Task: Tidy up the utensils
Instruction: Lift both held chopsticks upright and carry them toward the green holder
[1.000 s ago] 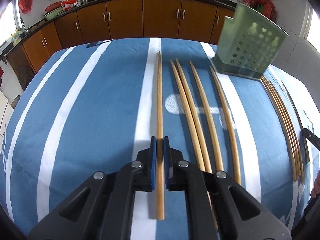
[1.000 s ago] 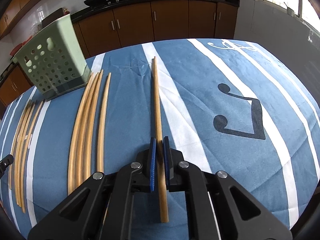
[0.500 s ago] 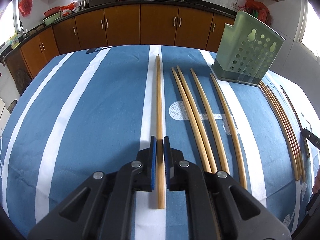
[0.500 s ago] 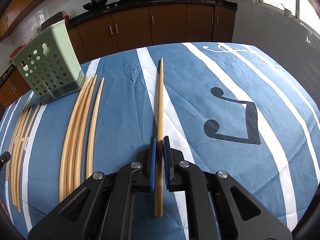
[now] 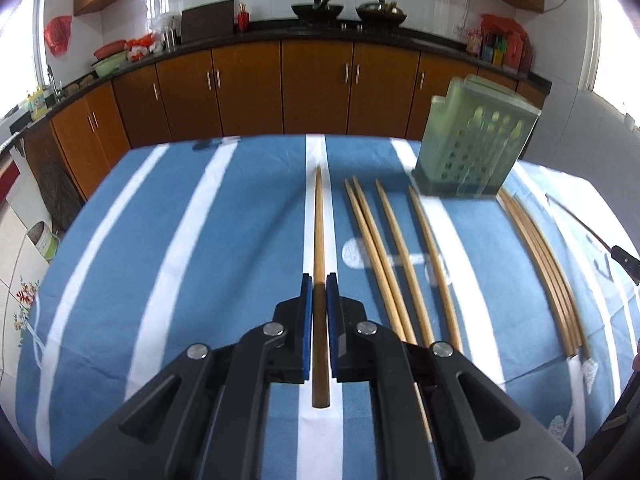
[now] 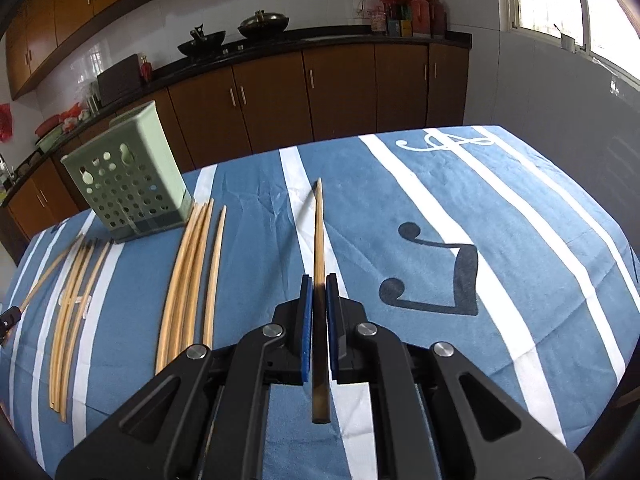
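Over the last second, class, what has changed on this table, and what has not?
Both grippers have lifted, each carrying its chopstick off the cloth: the left gripper with its chopstick, the right gripper with its chopstick. Both grips stayed shut. The holder and the loose chopsticks kept their places.

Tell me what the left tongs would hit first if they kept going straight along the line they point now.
Most likely the blue striped tablecloth. The left tongs, shut on a chopstick, slant down toward bare cloth left of the loose chopsticks. The held stick's tip would probably land first; the green holder sits off to the right. Depth is uncertain.
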### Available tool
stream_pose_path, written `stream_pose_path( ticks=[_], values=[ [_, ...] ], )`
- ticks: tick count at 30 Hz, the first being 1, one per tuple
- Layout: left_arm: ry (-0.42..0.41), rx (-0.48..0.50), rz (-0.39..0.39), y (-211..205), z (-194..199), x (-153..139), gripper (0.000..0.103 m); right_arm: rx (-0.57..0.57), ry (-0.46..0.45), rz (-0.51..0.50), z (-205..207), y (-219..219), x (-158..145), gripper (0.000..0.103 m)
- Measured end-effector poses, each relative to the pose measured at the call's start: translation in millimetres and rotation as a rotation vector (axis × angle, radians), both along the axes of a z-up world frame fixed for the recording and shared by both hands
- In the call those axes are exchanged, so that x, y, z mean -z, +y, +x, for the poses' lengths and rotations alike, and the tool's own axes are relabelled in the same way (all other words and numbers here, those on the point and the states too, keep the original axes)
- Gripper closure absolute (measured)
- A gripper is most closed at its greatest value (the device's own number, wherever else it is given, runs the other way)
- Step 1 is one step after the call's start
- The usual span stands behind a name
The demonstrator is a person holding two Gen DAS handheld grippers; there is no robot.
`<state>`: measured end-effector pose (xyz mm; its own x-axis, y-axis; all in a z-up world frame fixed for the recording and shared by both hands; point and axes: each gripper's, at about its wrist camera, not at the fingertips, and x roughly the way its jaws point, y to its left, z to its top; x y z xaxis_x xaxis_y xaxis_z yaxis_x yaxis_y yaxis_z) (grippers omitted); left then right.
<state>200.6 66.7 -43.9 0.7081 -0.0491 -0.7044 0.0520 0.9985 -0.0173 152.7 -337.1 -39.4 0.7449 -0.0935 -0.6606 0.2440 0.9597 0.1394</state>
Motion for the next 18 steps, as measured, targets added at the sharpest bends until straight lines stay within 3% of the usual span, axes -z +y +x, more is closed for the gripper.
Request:
stream_pose_path(
  ticks=[9, 18],
  values=[
    [-0.177, -0.034, -0.04, 11.9, -14.4, -62.7, 0.095, 0.011, -0.116, 0.007, -8.7, -8.1, -36.8, 0.096],
    [-0.288, -0.048, -0.069, 14.7, -17.1, -104.6, 0.095, 0.004, -0.209, -0.002, -8.9, -7.9, -69.1, 0.096]
  ],
)
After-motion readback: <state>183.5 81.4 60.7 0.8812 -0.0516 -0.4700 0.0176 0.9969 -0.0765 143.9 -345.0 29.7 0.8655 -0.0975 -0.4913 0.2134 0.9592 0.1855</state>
